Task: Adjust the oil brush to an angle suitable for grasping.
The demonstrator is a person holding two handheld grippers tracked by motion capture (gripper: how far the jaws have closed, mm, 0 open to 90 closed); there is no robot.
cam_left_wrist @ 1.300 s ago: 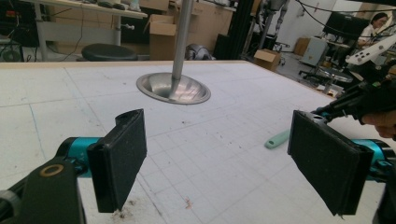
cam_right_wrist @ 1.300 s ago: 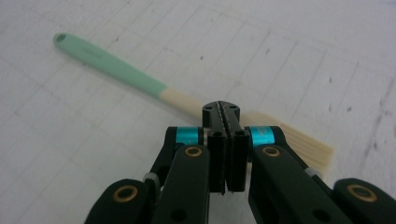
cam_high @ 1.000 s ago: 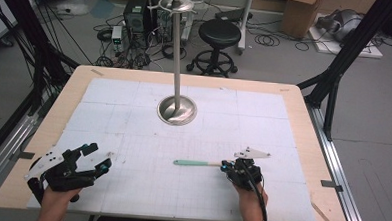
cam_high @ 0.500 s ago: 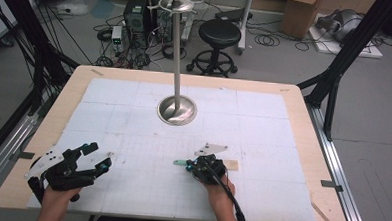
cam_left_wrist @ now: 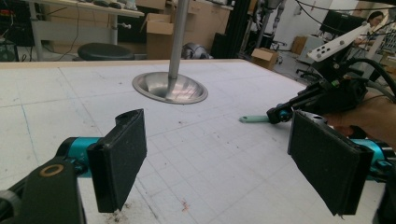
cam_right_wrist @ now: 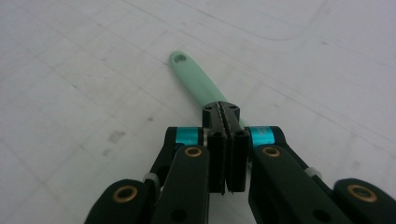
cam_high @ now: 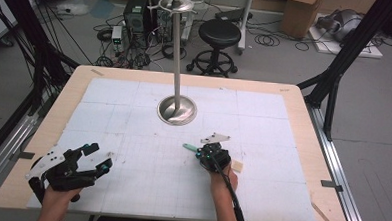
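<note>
In the high view the mint-green handle (cam_high: 190,148) lies just below the middle of the frame, on the white gridded mat (cam_high: 133,118), below the round foot of the metal stand (cam_high: 177,110); the right gripper (cam_high: 208,153) sits over its lower-right end, while the left gripper (cam_high: 94,156) hovers at the lower left with jaws spread and nothing between them; in the left gripper view the two black pads (cam_left_wrist: 122,158) stand wide apart in the foreground, and the green handle shows at centre right, its free end poking leftward from the right gripper's tip, flat on the mat; in the right gripper view the jaws are pressed together just over the green handle (cam_right_wrist: 196,81), which runs to the upper left and ends in a small hanging hole; whether they pinch it I cannot tell; it looks like thin, stiff plastic, light and rather smooth, likely to pivot if held at one end, so a firm pinch across the flat shaft nearer the middle seems wisest.
</note>
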